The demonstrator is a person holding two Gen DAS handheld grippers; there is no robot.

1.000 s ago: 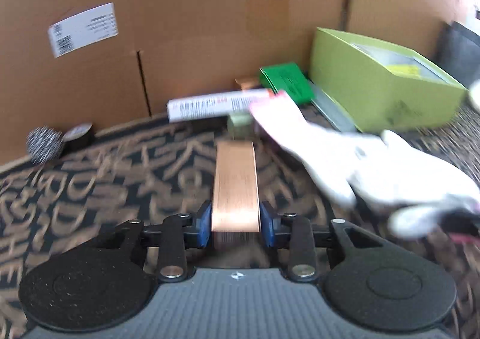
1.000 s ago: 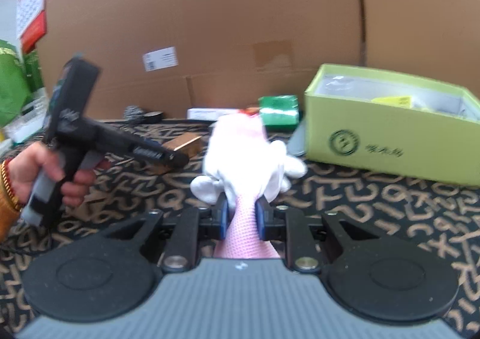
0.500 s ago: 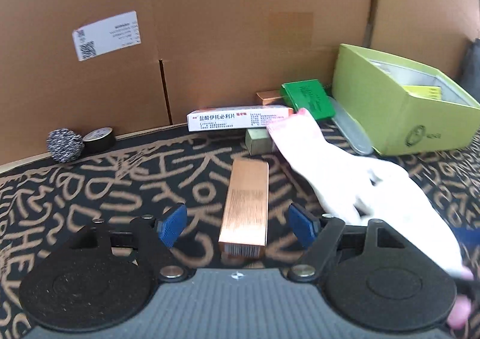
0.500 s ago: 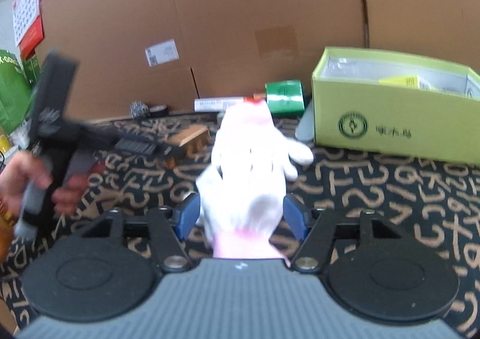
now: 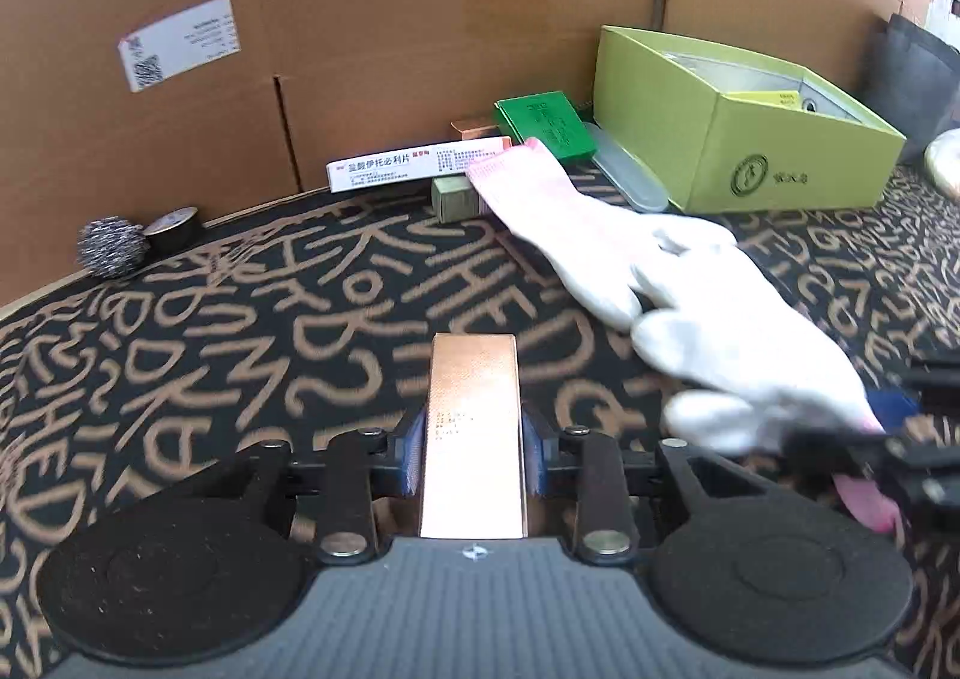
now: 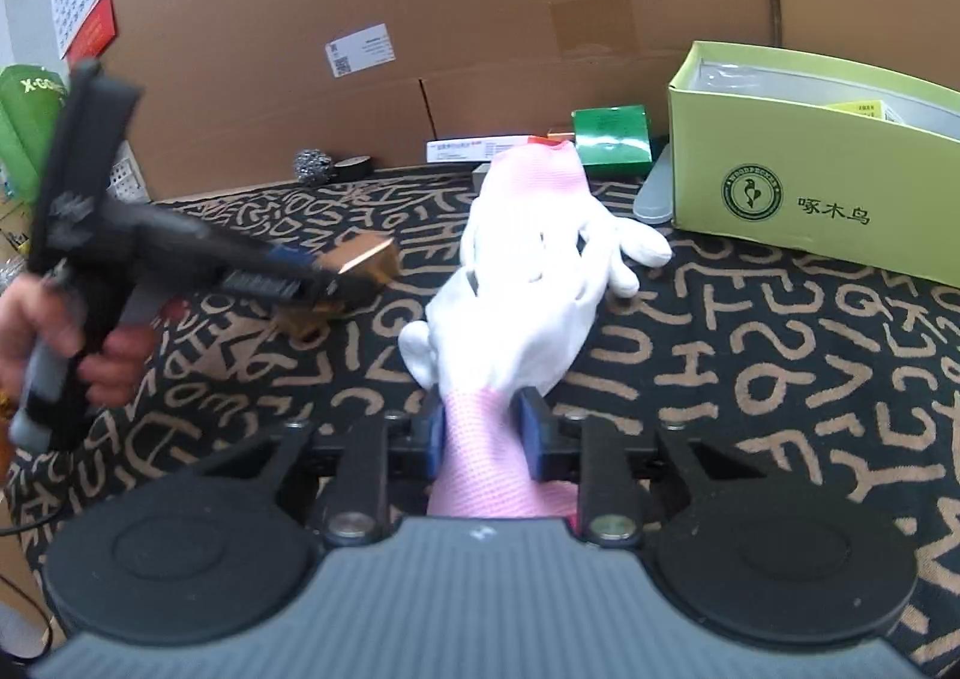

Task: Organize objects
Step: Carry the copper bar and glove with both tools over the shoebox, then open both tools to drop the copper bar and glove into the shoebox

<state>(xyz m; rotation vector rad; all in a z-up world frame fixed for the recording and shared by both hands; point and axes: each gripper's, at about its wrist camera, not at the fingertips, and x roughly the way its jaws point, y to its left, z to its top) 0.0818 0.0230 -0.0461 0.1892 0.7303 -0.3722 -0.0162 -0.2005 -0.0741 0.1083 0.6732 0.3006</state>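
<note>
My left gripper (image 5: 474,454) is shut on a copper-coloured box (image 5: 474,433), held just above the patterned mat; the box also shows in the right wrist view (image 6: 360,262). My right gripper (image 6: 483,427) is shut on the pink cuff of a white glove (image 6: 528,301). The glove hangs forward over the mat and also shows in the left wrist view (image 5: 678,295), to the right of the copper box. A second glove with a pink cuff (image 6: 534,172) lies under it.
An open lime-green box (image 5: 738,138) stands at the back right. A green packet (image 5: 546,123), a white medicine carton (image 5: 414,165), a small olive box (image 5: 453,199), a steel scourer (image 5: 111,247) and a tape roll (image 5: 174,226) lie along the cardboard wall (image 5: 360,18).
Both grippers were shut a second ago, opened half a second ago, and are shut again now: the left on the copper box, the right on the glove's cuff.
</note>
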